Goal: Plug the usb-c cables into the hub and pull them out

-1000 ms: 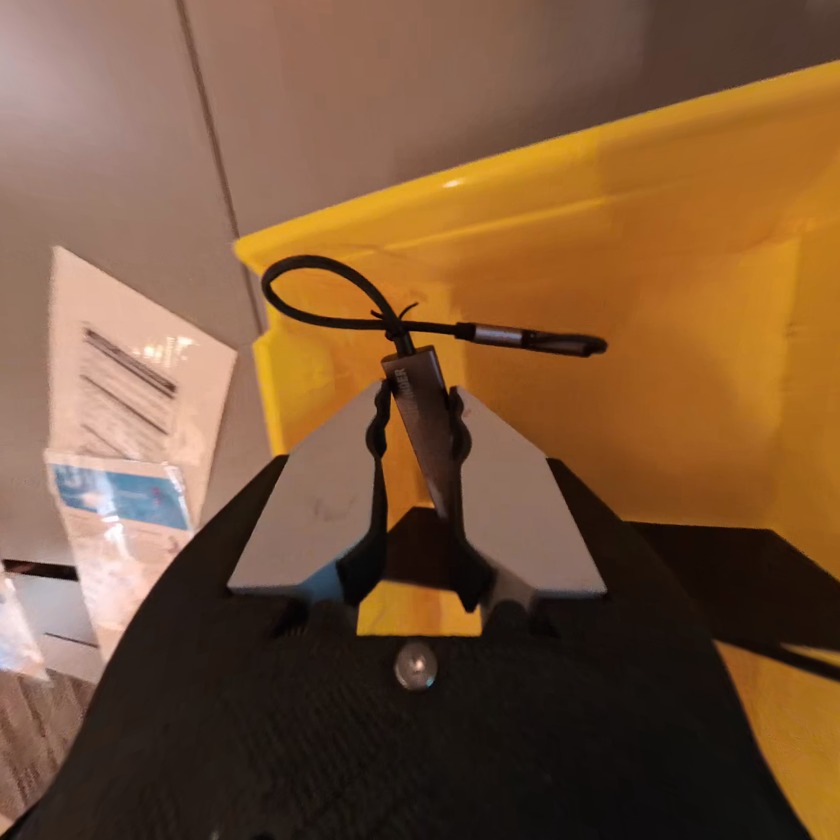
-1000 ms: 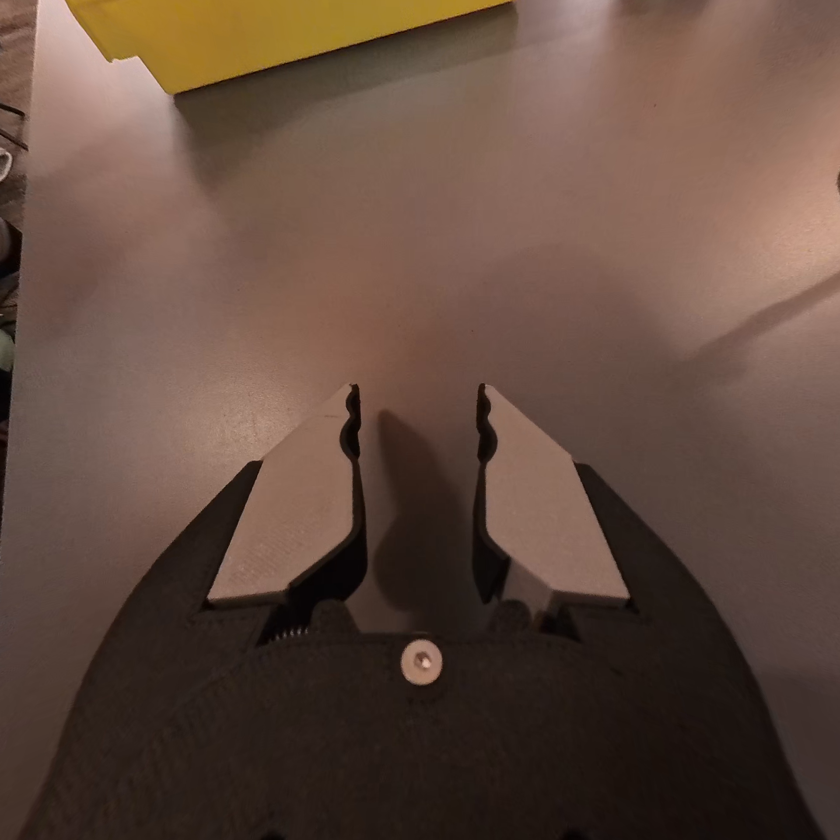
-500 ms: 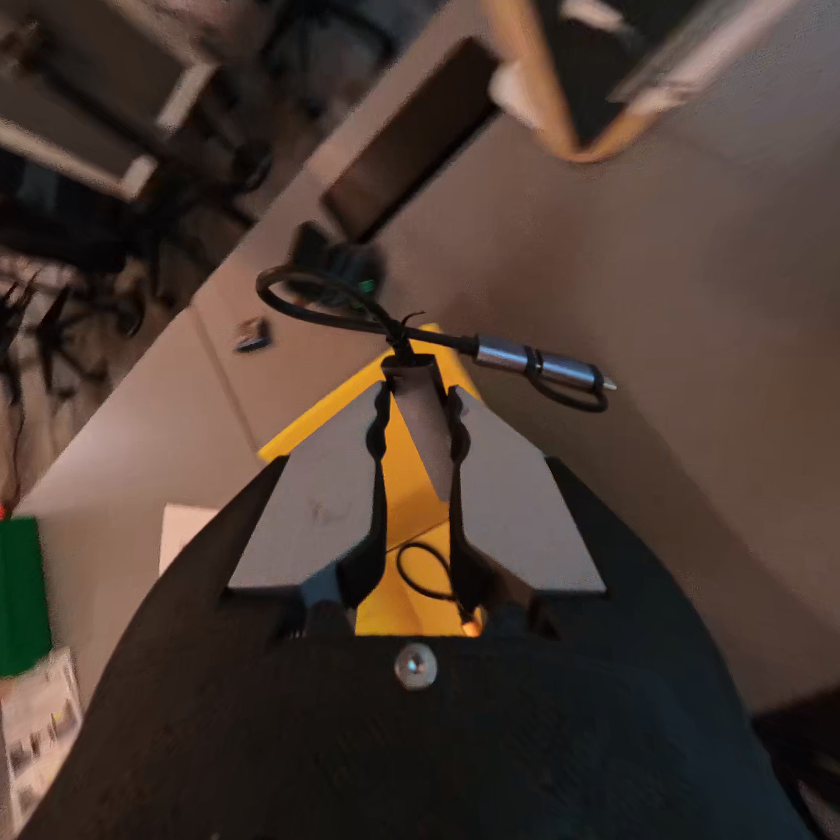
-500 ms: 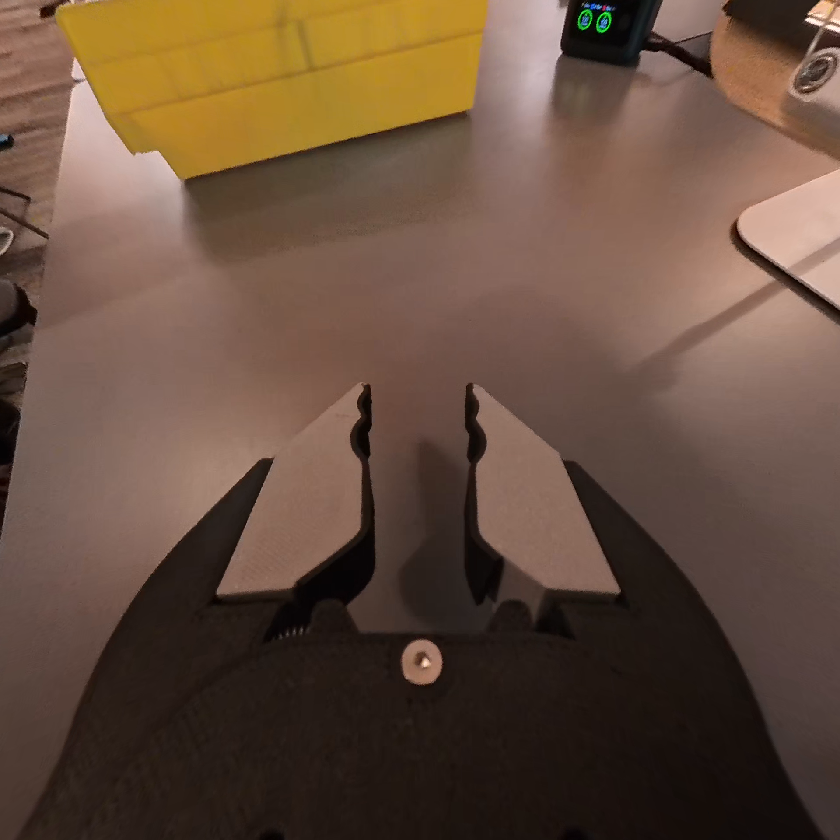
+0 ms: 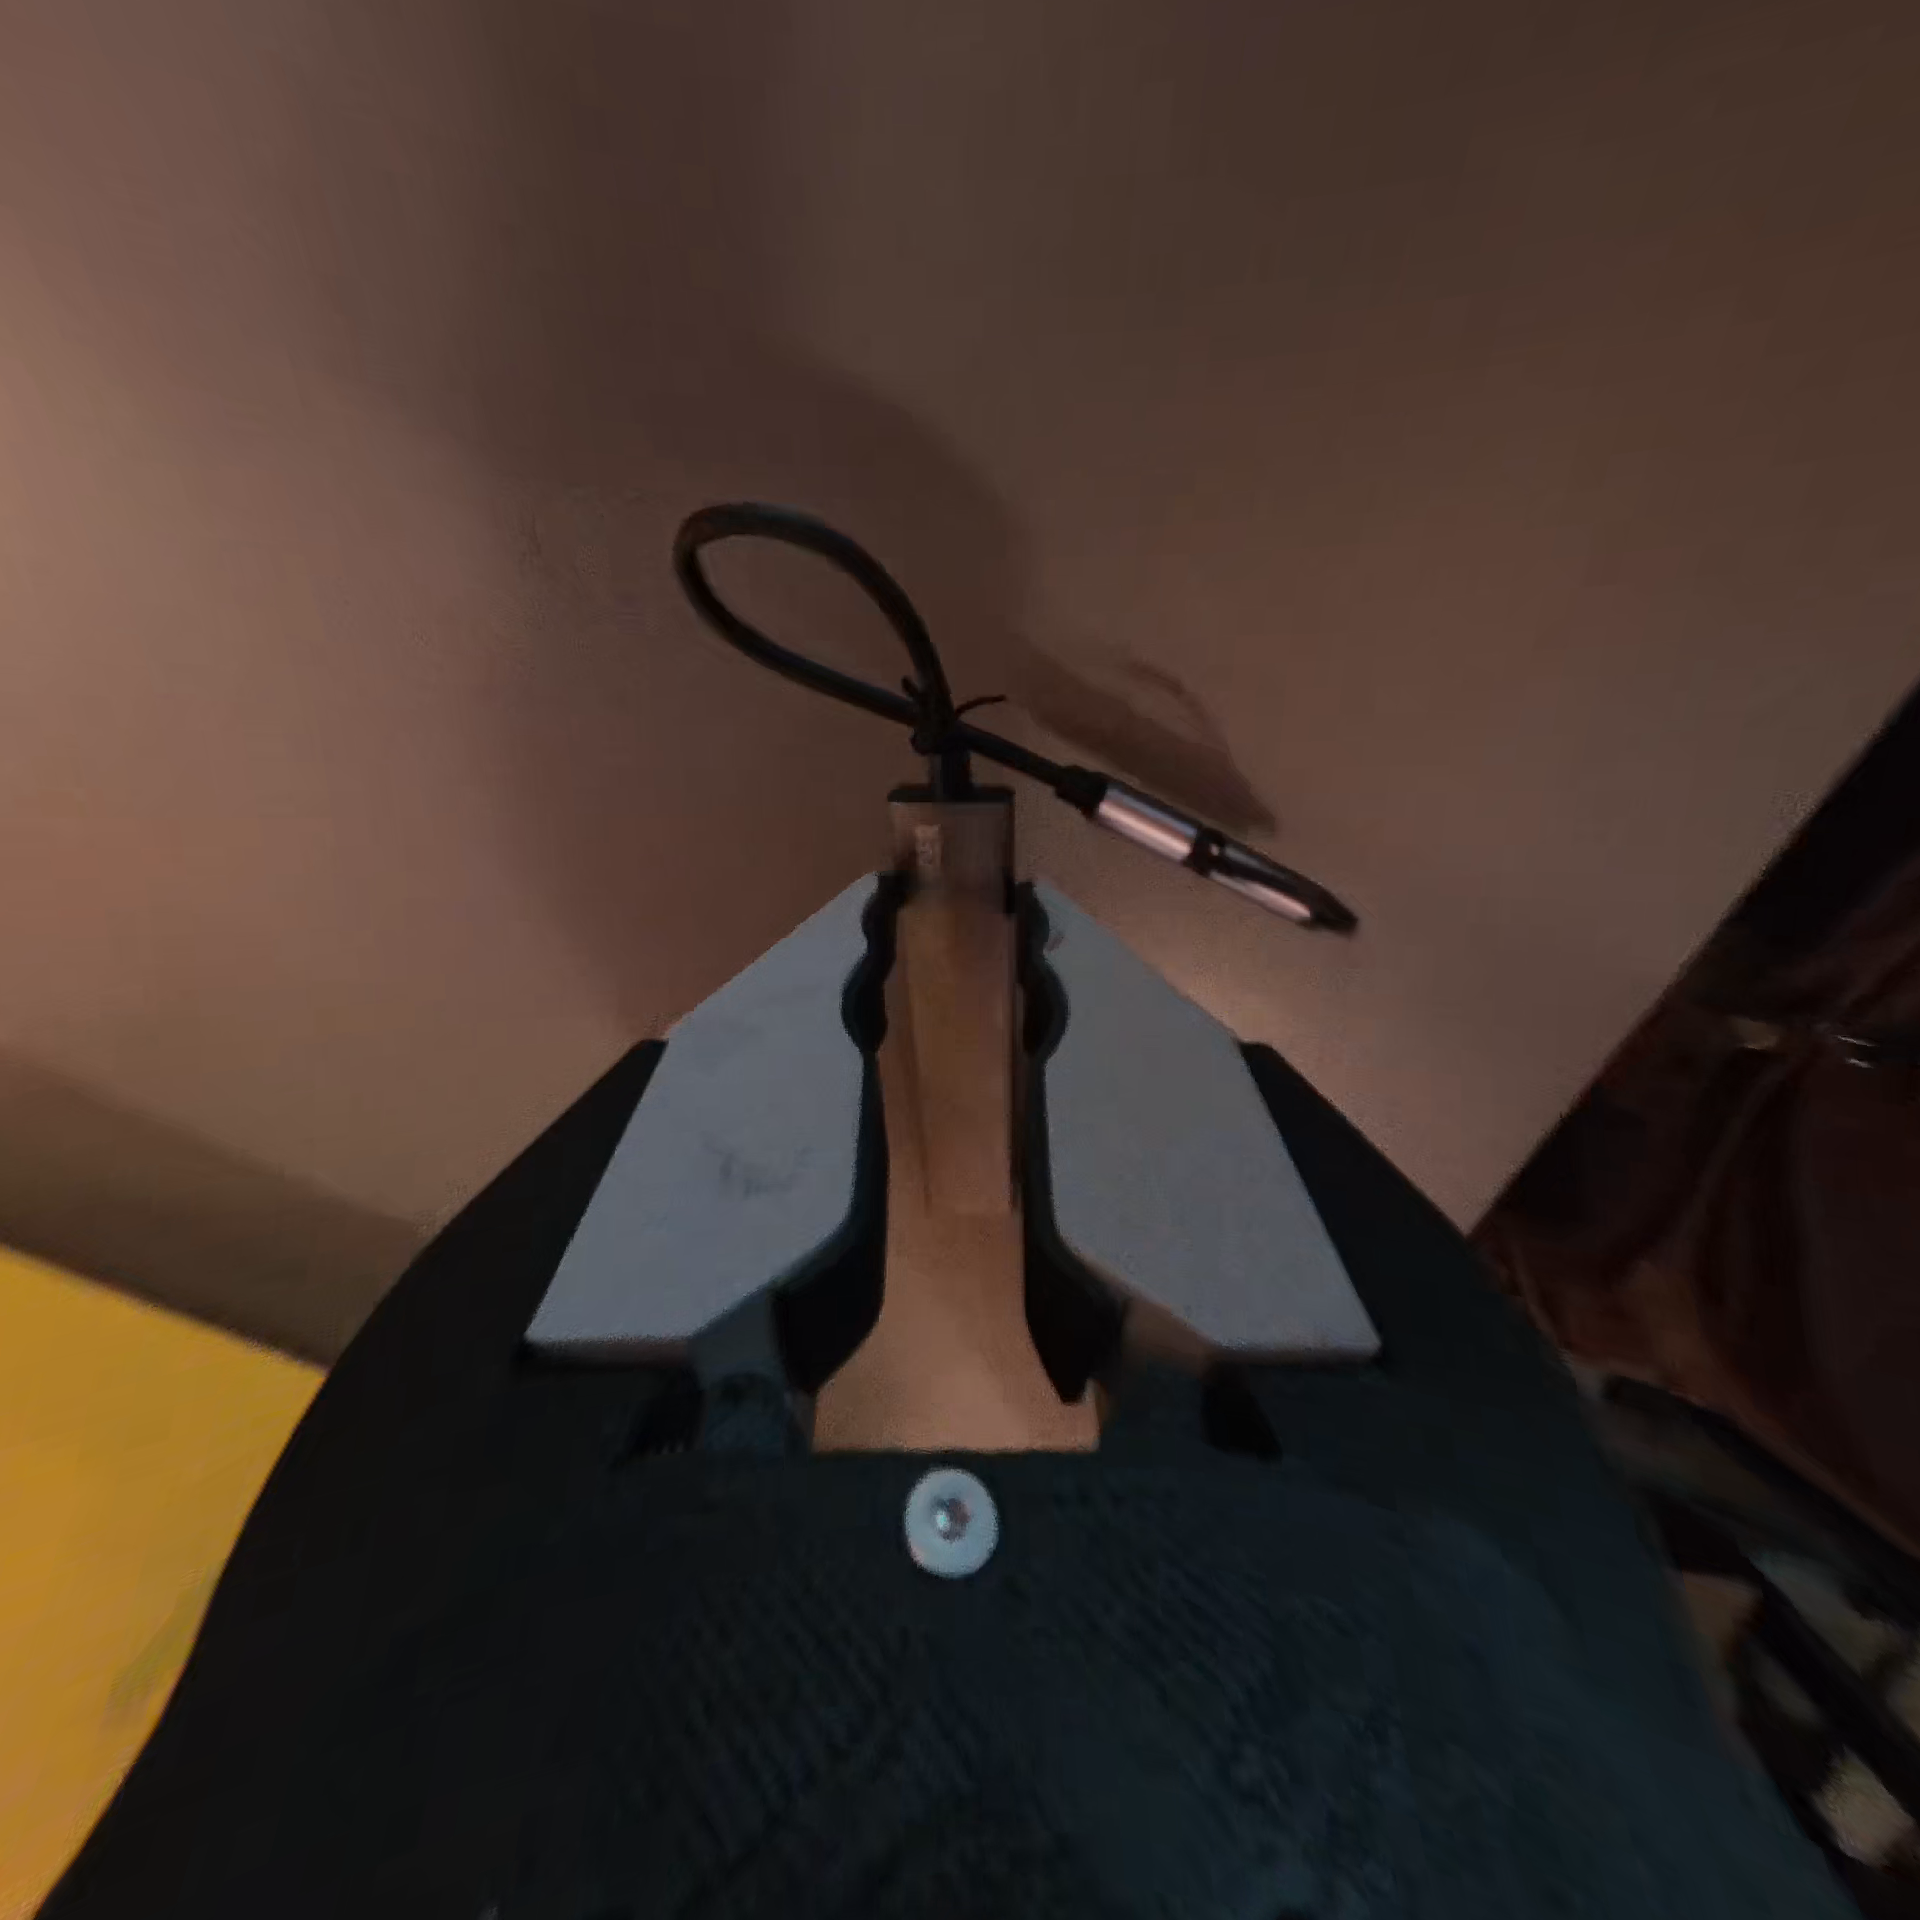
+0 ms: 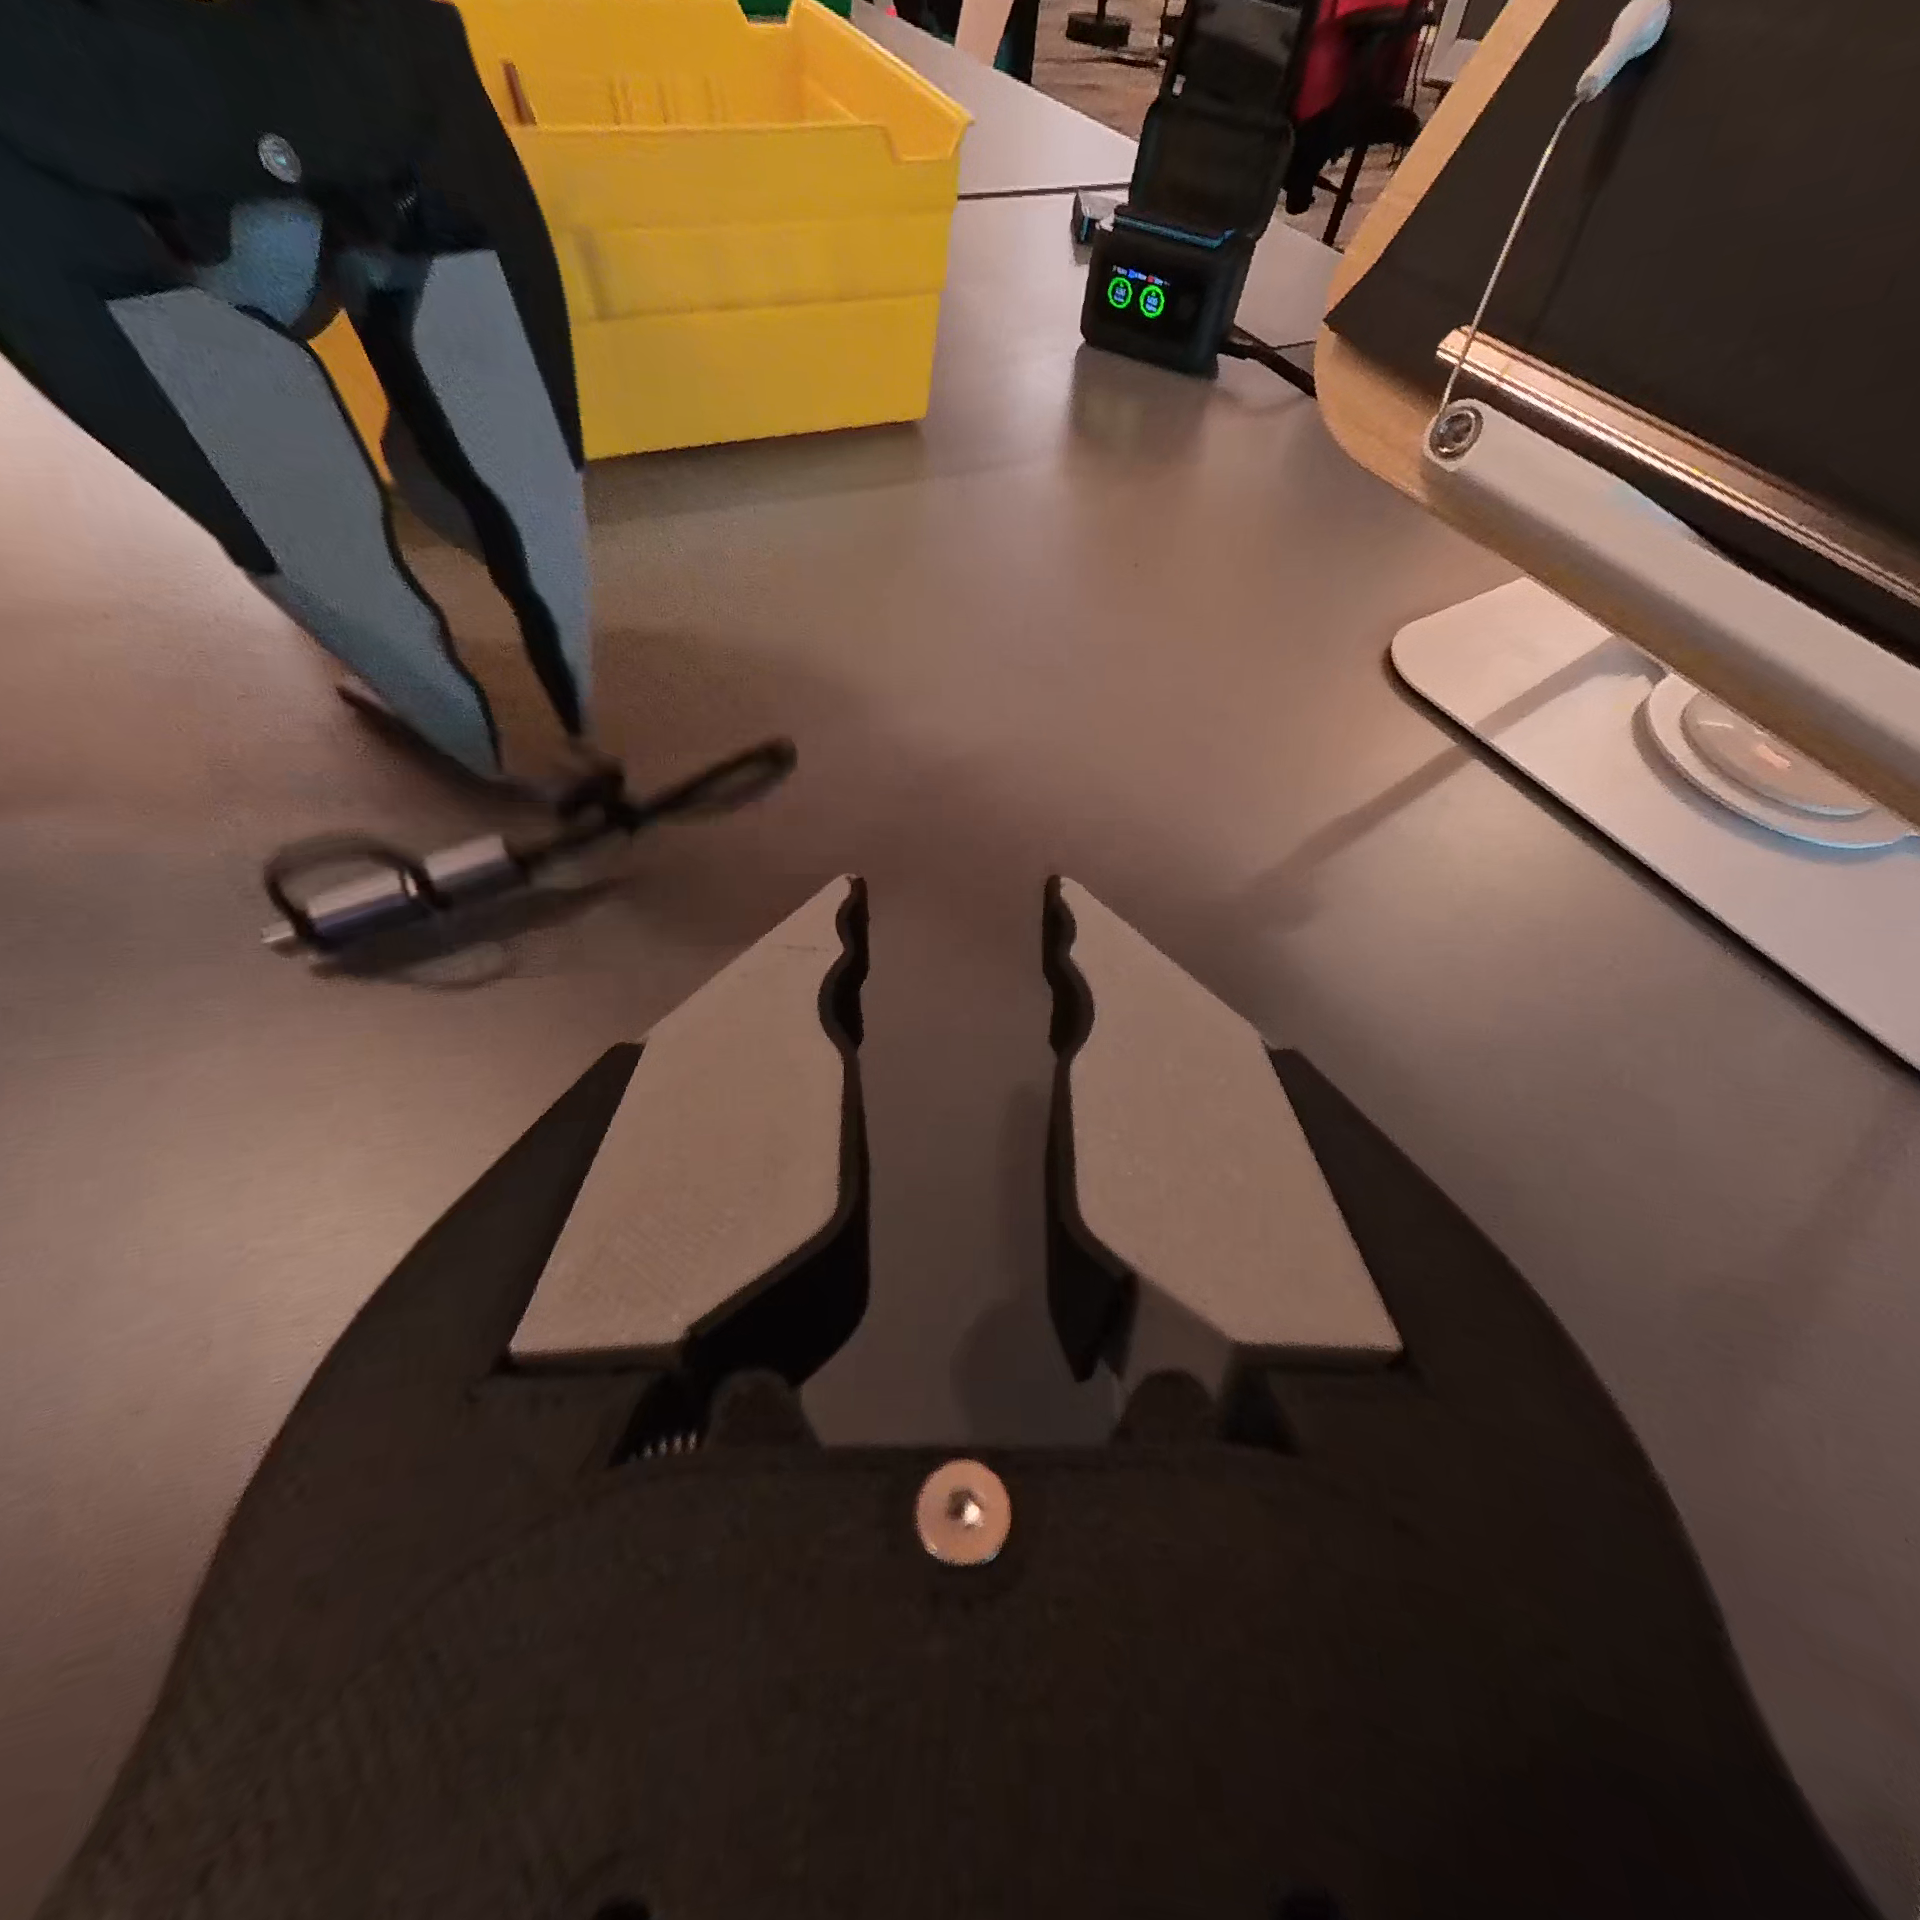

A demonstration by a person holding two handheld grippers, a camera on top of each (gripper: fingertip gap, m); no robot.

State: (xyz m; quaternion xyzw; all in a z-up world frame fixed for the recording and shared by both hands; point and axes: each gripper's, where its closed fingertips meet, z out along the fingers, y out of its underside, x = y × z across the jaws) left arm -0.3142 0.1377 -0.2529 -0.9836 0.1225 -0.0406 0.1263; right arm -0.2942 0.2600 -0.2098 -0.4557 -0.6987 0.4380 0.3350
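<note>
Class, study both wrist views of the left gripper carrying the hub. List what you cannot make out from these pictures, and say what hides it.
- Hub ports: left wrist view, covered by the left gripper fingers.
- Hub in the right wrist view: behind those fingers and motion blur.
- Cable plug tip: blurred.
- Yellow bin contents: hidden by its wall.
- Other USB-C cables: none in either view.

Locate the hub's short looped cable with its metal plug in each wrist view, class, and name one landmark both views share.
Left wrist view: the looped cable rises just above the left gripper, centre frame; its metal plug points right.
Right wrist view: the cable is at left of centre, under the left gripper; its plug points left.
Shared landmark: the yellow bin, lower left in the left view, upper left in the right.
</note>
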